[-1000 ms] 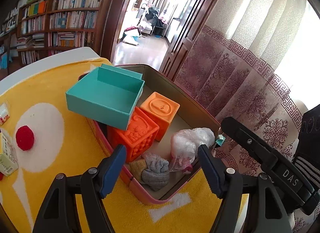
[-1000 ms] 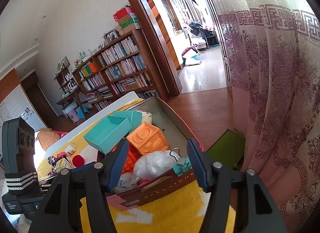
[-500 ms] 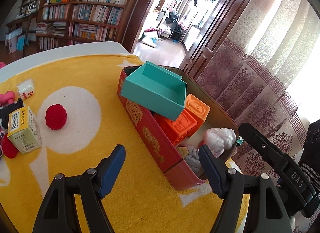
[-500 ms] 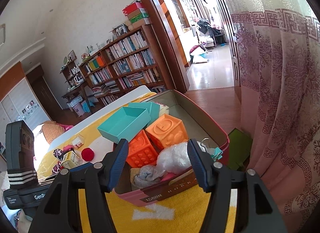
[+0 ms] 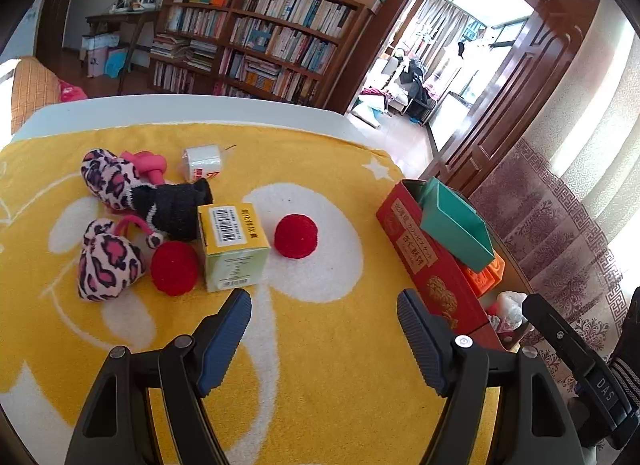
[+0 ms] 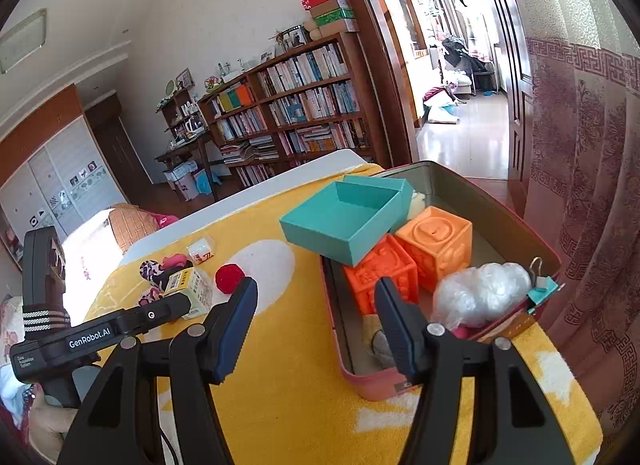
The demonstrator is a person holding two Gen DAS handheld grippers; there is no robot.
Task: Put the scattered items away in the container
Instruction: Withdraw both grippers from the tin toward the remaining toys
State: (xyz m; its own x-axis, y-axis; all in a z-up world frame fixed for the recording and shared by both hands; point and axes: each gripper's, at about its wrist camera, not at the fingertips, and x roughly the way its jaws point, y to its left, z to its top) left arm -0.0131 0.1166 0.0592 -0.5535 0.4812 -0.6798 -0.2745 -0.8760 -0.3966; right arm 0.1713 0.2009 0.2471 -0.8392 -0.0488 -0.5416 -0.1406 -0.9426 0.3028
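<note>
Swung left hand-held gripper away from container; jaws apart, empty. Approach red ball low, centred. Right hand-held gripper also apart.

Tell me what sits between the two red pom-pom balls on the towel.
In the left wrist view, a yellow-green carton with a barcode stands between the near red ball and the far red ball.

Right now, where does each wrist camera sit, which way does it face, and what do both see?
Left wrist: on the left gripper, open above the yellow towel, facing two red pompoms, a yellow-green carton, leopard slippers.
Right wrist: on the right gripper, open, facing the red tin of orange blocks; the left gripper's body shows at lower left.
Shared: teal box, carton, towel, bookshelf.
</note>
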